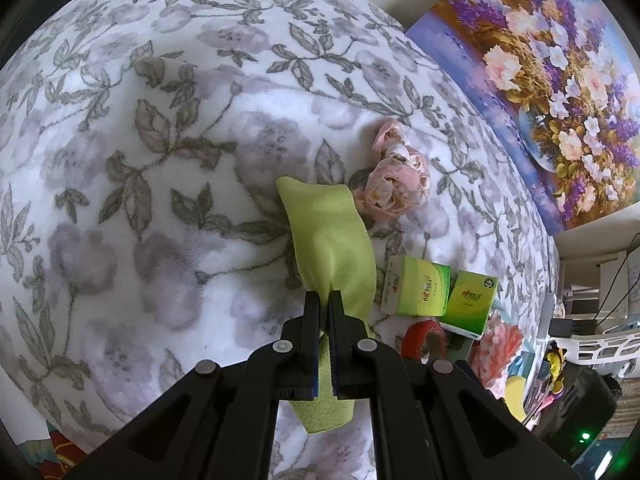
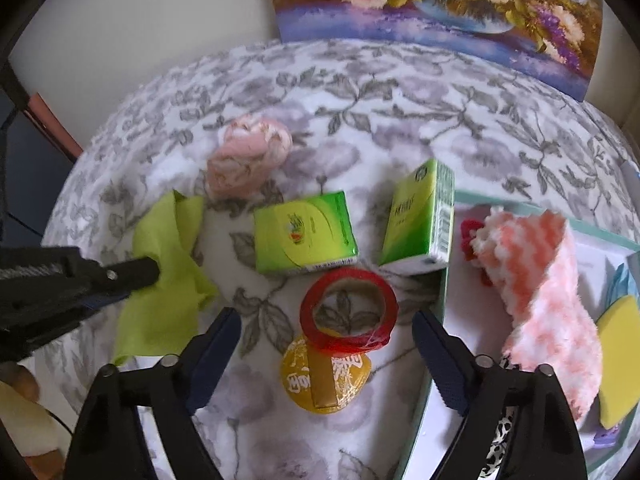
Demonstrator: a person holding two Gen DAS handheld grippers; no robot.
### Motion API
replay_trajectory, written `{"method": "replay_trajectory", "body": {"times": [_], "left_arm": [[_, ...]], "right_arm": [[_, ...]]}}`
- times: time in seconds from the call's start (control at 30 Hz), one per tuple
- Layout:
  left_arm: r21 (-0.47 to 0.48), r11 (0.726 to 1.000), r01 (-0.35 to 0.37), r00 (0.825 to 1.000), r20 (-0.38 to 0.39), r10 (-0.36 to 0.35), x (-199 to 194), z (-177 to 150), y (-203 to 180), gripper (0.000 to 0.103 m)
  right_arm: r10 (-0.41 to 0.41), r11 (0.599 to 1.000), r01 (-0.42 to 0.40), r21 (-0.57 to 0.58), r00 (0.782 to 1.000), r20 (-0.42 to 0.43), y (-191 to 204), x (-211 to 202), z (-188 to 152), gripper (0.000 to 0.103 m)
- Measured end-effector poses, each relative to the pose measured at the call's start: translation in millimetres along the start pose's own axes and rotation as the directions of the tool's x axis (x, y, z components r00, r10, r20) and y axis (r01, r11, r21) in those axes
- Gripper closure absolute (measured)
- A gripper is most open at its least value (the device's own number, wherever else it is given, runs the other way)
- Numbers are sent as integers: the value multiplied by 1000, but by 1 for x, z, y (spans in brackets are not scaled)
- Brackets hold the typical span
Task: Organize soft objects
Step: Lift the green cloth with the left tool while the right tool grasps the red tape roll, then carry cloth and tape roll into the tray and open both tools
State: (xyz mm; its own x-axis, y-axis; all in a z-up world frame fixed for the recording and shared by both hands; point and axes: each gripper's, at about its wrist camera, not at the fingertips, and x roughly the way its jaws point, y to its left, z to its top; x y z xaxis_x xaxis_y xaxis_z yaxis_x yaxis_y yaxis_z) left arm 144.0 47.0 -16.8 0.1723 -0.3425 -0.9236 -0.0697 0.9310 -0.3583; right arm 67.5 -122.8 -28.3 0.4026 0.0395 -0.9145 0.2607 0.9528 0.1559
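A: Left wrist view, what's there?
B: Fleecy floral blanket (image 1: 160,160), grey leaf print. Left gripper (image 1: 324,300) clenched on a lime-green microfibre cloth (image 1: 328,240), smooth, limp, draped both sides of the fingers, roughly mid-blanket. Crumpled pink fabric bundle (image 1: 394,176) touching the cloth's far end. Two green boxy tissue packs (image 1: 416,288) twd the right edge, red tape roll (image 1: 424,340) beside them.

A: Right wrist view?
B: Right gripper (image 2: 326,320) spread wide, holding nothing, fingers either side of the red tape roll (image 2: 348,308), not touching. Round gold foil-wrapped disc (image 2: 324,376) under the roll's near rim. Green cloth (image 2: 168,264) near the left edge, w/ left gripper (image 2: 152,268) pinching it. Fluffy pink-white striped sock (image 2: 540,292) lies in a pale tray (image 2: 440,340) at the right edge, yellow sponge (image 2: 618,360) beside it.
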Motion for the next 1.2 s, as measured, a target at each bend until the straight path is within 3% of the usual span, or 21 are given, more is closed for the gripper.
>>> {"method": "replay_trajectory", "body": {"times": [0.13,0.4,0.8,1.2], "left_arm": [[1,1000,-1,1000,-8,1,3,-1,0,99],[0,1000,-16,1000,-10,16,6,0,2,99],[47,998,-29,999,36,27,-10,-4,-8,99],[161,987,-16,995,105,-1,-39,-27,-44,99]], "right_arm": [[-33,999,33,6,999,-15,-2,10,-1,19],[-120,992,120,-32,992,-22,1,22,-3,43],[-34,999,34,4,997,63,-4,-19,1,44],[-52,996,41,78,987,153,-42,-83,-17,44]]}}
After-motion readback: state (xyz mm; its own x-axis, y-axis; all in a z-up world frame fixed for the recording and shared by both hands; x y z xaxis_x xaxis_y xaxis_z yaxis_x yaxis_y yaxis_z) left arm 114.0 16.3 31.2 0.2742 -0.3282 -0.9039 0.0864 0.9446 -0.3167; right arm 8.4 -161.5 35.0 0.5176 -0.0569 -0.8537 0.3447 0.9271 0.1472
